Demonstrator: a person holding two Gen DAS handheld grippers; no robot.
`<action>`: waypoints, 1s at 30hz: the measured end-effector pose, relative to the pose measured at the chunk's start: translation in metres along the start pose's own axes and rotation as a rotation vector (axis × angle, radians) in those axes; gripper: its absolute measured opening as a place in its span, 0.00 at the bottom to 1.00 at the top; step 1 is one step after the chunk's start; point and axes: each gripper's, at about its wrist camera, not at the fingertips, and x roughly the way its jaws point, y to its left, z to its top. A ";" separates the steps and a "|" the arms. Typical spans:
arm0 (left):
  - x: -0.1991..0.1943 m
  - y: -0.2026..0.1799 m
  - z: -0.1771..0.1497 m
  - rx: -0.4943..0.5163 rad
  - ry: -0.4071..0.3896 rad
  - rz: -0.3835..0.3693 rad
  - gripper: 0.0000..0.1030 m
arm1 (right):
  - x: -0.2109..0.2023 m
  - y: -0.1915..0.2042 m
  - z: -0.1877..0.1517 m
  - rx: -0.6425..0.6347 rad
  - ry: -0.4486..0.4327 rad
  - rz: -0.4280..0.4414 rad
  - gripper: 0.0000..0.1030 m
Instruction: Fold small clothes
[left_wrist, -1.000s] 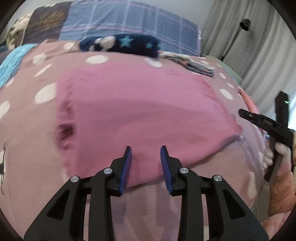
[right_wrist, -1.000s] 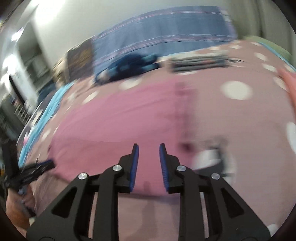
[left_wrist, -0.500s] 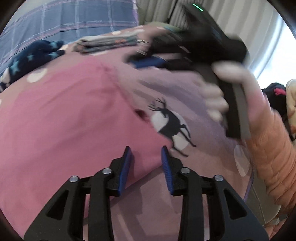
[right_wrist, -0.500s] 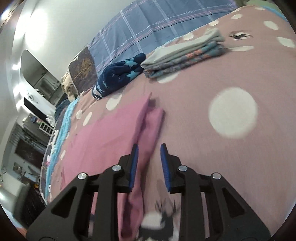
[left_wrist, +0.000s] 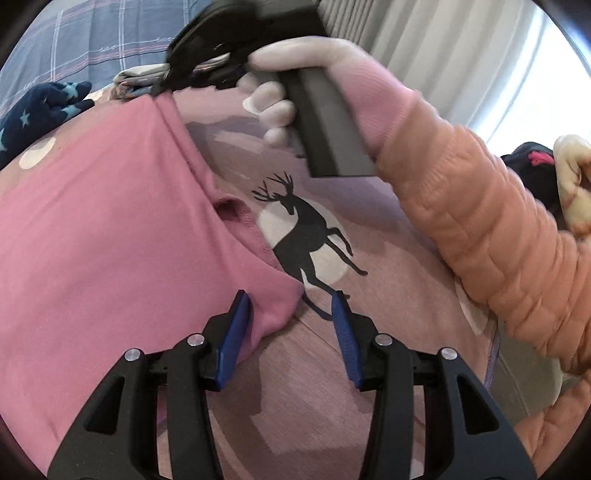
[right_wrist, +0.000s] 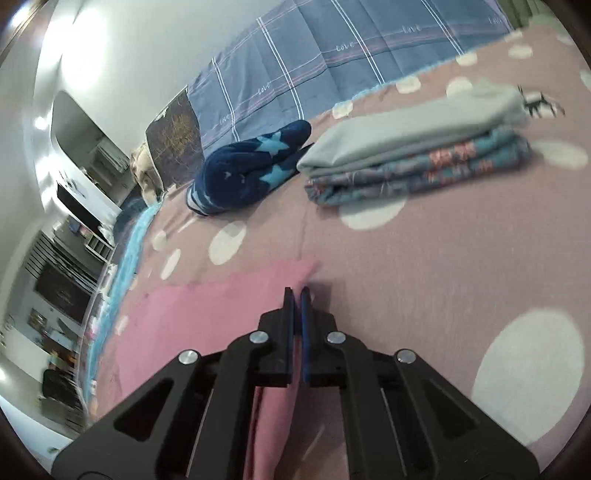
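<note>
Lying flat on the polka-dot bedspread (left_wrist: 388, 306), the pink garment (left_wrist: 110, 229) shows a stitched hem. Its far corner is pinched in the right hand-held gripper (right_wrist: 296, 295); the left hand-held gripper (left_wrist: 291, 321), jaws just widening, straddles its near corner untouched.

Pink garment (left_wrist: 103, 236) flat on dotted bedspread (right_wrist: 443, 258).

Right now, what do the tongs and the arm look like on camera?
Both tongs, left and right, are black angular plastic frames with cut-out openings, silver screws at the joints and ribbed blue pads on the inner faces. The right one has a dark grey block handle. The hand on it wears a pale glove and a quilted orange sleeve.
</note>
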 end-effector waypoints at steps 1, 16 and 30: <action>0.000 0.000 0.000 -0.001 0.000 -0.006 0.44 | 0.009 -0.001 -0.001 -0.017 0.027 -0.038 0.03; -0.046 0.017 -0.005 -0.063 -0.106 -0.056 0.44 | -0.084 0.018 -0.098 -0.179 0.084 0.047 0.12; -0.043 0.069 -0.038 -0.151 -0.014 0.309 0.45 | -0.085 0.033 -0.184 -0.062 0.195 0.050 0.04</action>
